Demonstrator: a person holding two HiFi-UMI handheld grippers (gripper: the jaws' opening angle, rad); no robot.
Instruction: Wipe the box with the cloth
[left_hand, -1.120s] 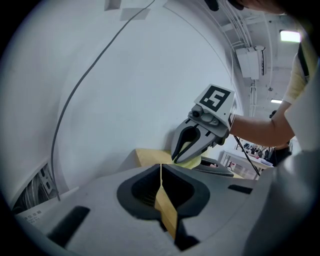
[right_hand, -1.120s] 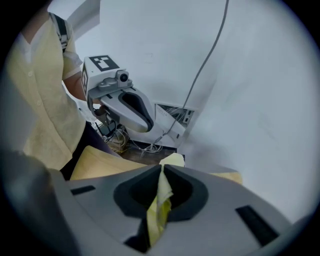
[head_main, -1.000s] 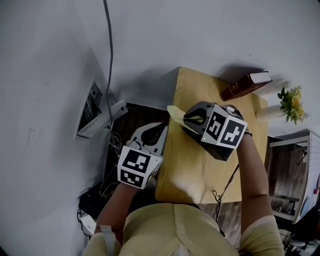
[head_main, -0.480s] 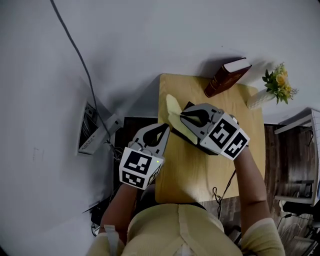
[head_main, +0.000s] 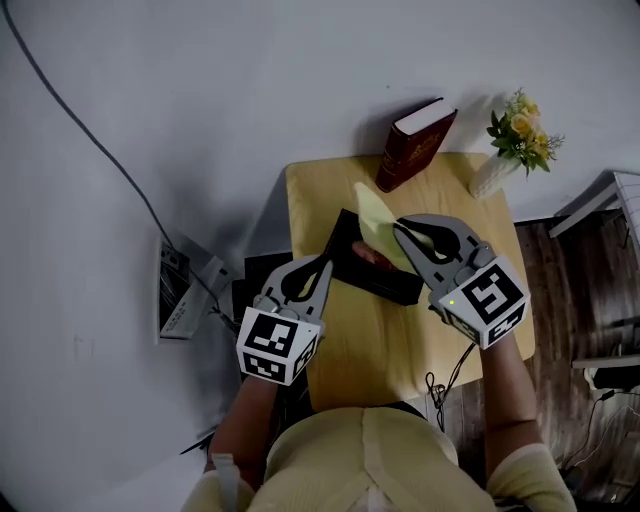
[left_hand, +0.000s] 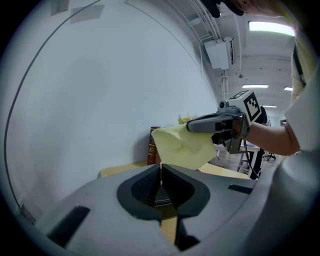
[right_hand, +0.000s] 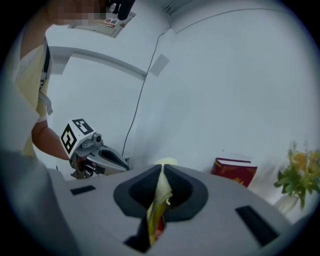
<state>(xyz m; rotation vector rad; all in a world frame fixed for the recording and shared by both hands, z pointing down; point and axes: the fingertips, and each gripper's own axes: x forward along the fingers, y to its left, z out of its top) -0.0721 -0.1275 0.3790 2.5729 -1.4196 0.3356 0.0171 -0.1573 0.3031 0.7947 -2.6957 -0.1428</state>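
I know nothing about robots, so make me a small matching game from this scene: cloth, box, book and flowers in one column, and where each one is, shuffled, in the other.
Things:
1. cloth
2. box
3. book
4. flowers

Places:
A. in a white vase at a back corner
B. pinched in the right gripper
C. lying near the middle of the table
D. standing at the table's back edge

Pairs: 1-B, 2-C, 3-D, 4-A

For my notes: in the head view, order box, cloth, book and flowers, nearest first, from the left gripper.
1. box, beside the left gripper.
2. cloth, over the box.
3. book, far edge of table.
4. flowers, far right corner.
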